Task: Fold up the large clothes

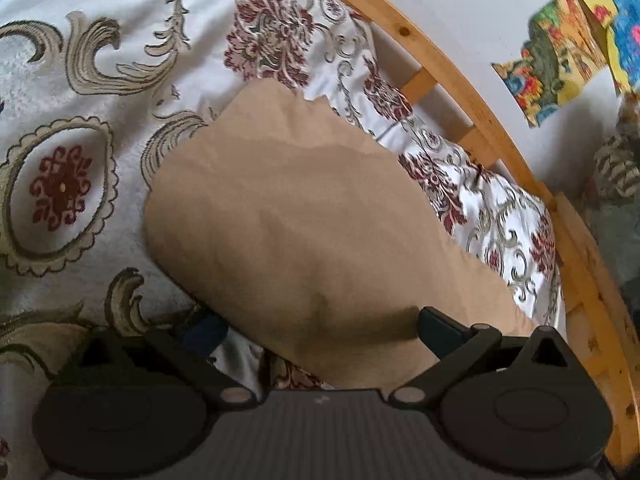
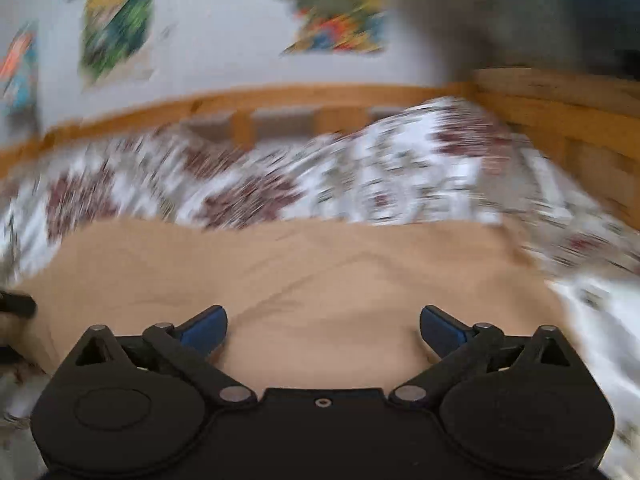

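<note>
A tan garment [image 1: 288, 208] lies folded into a thick pad on the patterned bedspread [image 1: 80, 80]. My left gripper [image 1: 320, 328] hovers at its near end with the jaws wide apart. The cloth runs between them and hides part of the left fingertip [image 1: 202, 334], and no pad presses on it. In the blurred right wrist view the same tan garment [image 2: 304, 276] spreads flat across the bed. My right gripper [image 2: 323, 326] stands open just over its near edge, both blue fingertips [image 2: 208, 326] clear of the cloth.
A wooden bed rail [image 1: 452, 68] runs along the far side by a white wall with colourful pictures [image 1: 552, 52]. The rail [image 2: 560, 120] also closes the right end of the bed. A dark object [image 2: 16, 304] shows at the cloth's left edge.
</note>
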Action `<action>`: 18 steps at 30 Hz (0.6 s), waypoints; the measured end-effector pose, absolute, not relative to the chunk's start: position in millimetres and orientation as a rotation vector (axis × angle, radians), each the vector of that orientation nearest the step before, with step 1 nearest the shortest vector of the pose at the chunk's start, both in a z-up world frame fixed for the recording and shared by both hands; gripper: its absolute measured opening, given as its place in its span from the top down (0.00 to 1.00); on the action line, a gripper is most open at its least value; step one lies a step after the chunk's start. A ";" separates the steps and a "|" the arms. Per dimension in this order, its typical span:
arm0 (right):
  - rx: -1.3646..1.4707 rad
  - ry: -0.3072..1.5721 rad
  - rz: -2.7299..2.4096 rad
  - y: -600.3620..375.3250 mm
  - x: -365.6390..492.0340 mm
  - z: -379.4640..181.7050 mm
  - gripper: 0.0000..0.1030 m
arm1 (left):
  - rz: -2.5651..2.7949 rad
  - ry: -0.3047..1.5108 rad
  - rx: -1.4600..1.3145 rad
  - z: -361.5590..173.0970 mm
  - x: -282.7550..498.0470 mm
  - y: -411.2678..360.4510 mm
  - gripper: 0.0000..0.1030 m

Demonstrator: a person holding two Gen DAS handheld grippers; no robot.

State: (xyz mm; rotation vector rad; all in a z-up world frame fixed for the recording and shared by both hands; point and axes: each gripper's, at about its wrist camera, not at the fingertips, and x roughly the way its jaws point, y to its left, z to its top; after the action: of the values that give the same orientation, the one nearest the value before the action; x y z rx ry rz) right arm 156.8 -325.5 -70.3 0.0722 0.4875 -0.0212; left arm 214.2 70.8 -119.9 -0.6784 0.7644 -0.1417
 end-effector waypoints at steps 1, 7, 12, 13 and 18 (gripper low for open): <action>0.111 0.480 -0.044 -336.6 143.4 -66.4 0.01 | -0.137 0.764 -0.688 -120.0 214.7 71.5 0.01; 0.393 0.610 -0.233 -407.7 109.3 -79.6 0.09 | -0.129 0.759 -0.704 -121.0 216.7 72.3 0.01; 0.784 0.608 -0.208 -447.6 118.9 -95.0 0.33 | -0.131 0.760 -0.744 -122.2 217.1 76.8 0.01; 0.830 0.616 -0.192 -450.0 124.5 -94.4 0.45 | -0.130 0.760 -0.746 -122.5 217.3 76.5 0.01; 0.875 0.672 -0.227 -448.8 141.4 -88.4 0.46 | -0.133 0.756 -0.722 -122.8 218.2 74.0 0.01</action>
State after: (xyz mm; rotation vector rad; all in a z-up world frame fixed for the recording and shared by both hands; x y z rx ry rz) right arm 141.4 -448.8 -88.4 0.8746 0.6717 -0.2271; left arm 218.2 74.0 -122.8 -0.7224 0.7560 -0.1325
